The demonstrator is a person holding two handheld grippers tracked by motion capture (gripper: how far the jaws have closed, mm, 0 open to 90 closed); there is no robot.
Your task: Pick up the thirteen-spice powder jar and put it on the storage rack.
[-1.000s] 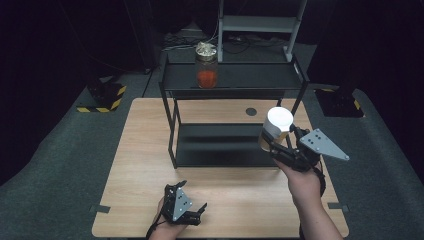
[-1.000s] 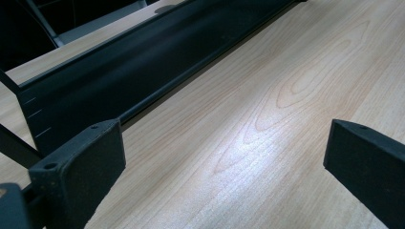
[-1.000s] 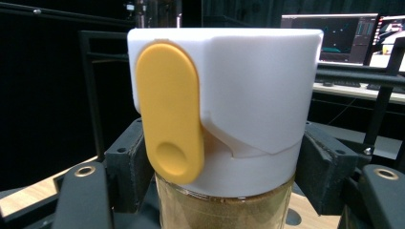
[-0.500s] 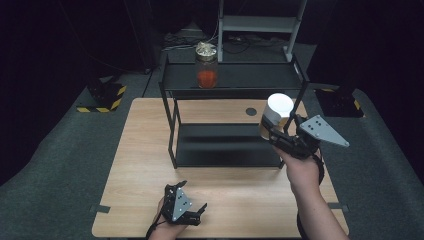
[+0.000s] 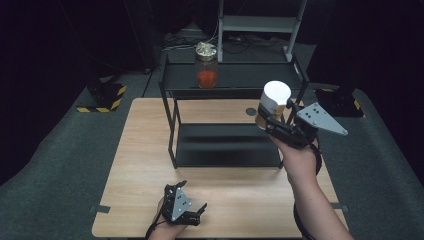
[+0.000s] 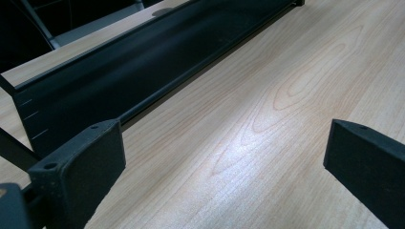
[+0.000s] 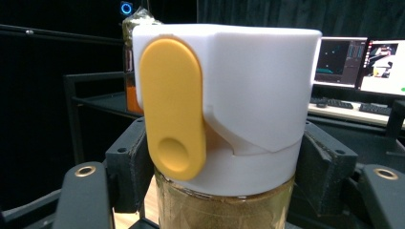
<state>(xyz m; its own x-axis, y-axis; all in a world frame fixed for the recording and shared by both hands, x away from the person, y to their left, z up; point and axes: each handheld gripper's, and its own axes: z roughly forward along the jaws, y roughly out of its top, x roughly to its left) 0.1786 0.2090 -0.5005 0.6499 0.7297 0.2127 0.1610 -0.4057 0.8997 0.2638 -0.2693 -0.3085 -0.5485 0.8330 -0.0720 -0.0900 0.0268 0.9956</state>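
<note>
At the bottom of the high view, the left gripper rests low on the desk, its jaws wide apart with nothing between them. Right of centre, the right gripper has its jaws clamped on a spice jar with a white cap, held in the air beside the right end of the black shelf rack. The step looks like carrying the jar to the rack. Next, it needs clearing the top rim, then setting down apart from the red-filled jar at upper centre.
</note>
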